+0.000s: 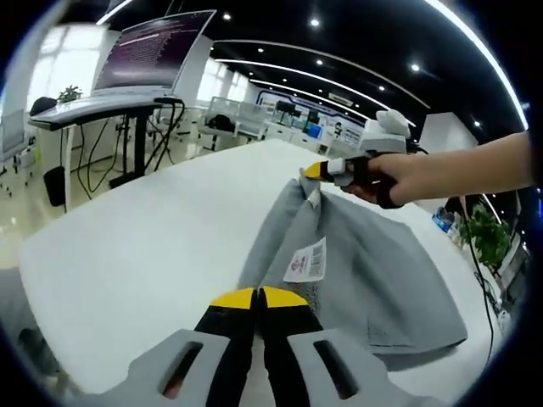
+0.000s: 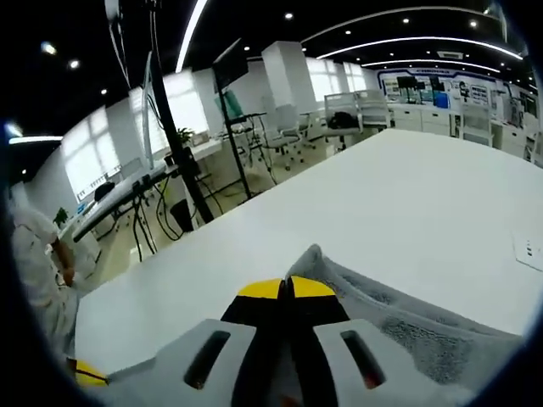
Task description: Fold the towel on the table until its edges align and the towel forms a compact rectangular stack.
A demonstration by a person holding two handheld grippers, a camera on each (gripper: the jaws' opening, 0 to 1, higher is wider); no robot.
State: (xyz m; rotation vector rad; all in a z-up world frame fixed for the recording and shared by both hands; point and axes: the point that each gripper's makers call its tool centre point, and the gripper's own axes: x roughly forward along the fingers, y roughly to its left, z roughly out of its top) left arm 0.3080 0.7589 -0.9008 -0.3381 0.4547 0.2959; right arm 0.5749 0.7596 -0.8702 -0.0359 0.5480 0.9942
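The gray towel (image 1: 356, 271) lies on the white table (image 1: 153, 246), spreading ahead of the left gripper (image 1: 258, 298) and off to its right. In the left gripper view this gripper's yellow-tipped jaws are pressed together with the near edge of the towel between them, so it is clenched on the cloth just short of the white care label (image 1: 307, 260). Straight ahead, at the far end of a raised ridge of fabric, the right gripper (image 1: 316, 170) pinches another corner, held by the person's hand (image 1: 403, 178). In the right gripper view its own jaws are likewise closed (image 2: 285, 289), with a gray corner of the towel (image 2: 407, 326) bunched beside and just past the tips, the bare table stretching beyond. Judging from how the cloth lies, the folding is partly along: the towel looks already doubled, with a thicker layered edge at the far right of the left gripper, and both tools are grasping 2 corners of 1 edge as if ready to carry it over. What is left, as far as I can tell, is to lay that edge onto the opposite side, line up the borders, and probably fold once more, since the cloth is still broad and rumpled rather than a compact rectangle.
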